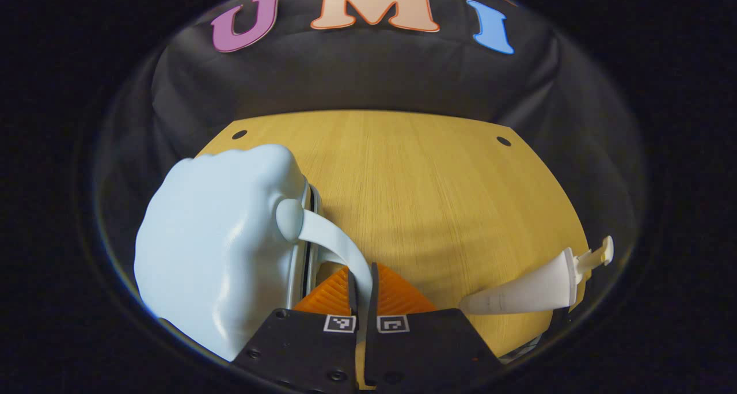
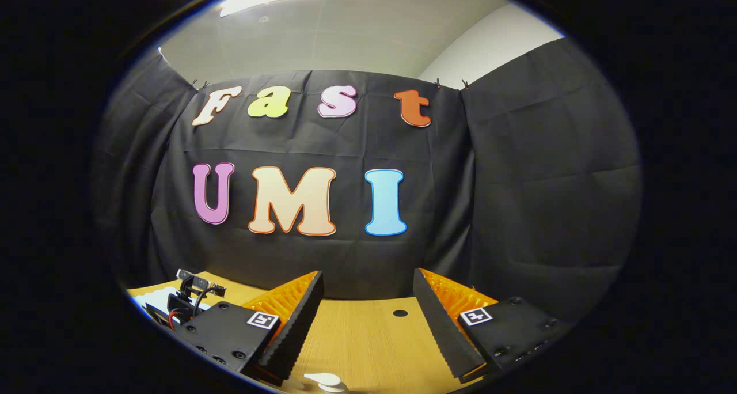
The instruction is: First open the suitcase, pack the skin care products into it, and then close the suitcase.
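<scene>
Suitcase (image 1: pixel 219 250) handle pinched in left tool (image 1: pixel 363 302), right tool (image 2: pixel 365 325) agape

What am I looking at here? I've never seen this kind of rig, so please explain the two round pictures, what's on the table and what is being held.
No robot arm is involved: a person carries a two-finger gripper in each hand, and a fisheye camera rides on each, looking forward along its fingers.

In the left gripper view, the left gripper sits at the bottom with its fingers closed on the pale blue strap handle of a glossy pale blue hard-shell suitcase. The case stands on a light wooden table. To the right lies a white tapered skin care tube with a cap.

In the right gripper view, the right gripper is held higher, pointing at the booth's black cloth wall. Its fingers are spread apart with nothing between them. A small white object shows at the bottom edge; I cannot tell what it is.
</scene>
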The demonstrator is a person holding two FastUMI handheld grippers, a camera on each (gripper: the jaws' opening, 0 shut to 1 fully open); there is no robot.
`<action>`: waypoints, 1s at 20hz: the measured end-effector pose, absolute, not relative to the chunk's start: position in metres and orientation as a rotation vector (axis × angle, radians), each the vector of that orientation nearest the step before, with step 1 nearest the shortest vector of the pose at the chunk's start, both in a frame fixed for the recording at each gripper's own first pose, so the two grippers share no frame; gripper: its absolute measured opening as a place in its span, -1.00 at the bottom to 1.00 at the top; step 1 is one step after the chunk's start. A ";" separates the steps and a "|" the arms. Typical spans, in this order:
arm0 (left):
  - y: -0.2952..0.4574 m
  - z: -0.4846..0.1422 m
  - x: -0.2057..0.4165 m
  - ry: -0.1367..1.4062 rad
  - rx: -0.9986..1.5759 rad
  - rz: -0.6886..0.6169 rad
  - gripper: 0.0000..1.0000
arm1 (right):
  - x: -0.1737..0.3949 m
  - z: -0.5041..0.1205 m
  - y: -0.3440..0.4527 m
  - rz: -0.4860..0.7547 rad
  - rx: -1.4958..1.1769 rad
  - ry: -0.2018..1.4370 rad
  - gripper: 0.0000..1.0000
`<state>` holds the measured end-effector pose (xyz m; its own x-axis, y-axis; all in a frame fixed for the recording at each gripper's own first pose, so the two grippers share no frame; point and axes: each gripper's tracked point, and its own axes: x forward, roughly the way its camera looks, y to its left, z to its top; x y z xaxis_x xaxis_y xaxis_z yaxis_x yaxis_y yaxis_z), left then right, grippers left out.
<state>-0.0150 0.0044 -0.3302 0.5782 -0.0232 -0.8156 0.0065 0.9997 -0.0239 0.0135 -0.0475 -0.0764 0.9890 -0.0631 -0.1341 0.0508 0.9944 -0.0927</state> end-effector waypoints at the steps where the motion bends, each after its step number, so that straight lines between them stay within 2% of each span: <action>1: 0.007 -0.324 -0.014 0.948 -0.025 -0.022 -1.00 | 0.014 -0.078 -0.046 -0.054 -0.083 0.140 0.95; 9: 0.023 -0.264 0.001 0.891 -0.068 -0.028 -1.00 | 0.016 -0.084 -0.029 -0.015 -0.050 0.145 0.93; 20: 0.099 -0.173 0.023 0.756 -0.126 0.012 -1.00 | 0.022 -0.092 0.010 0.028 -0.025 0.155 0.95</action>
<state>0.0231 0.0990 -0.1727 0.7281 -0.0341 -0.6846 -0.0565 0.9924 -0.1095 0.0217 0.0098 -0.0915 0.9876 0.0263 -0.1549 -0.0302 0.9993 -0.0228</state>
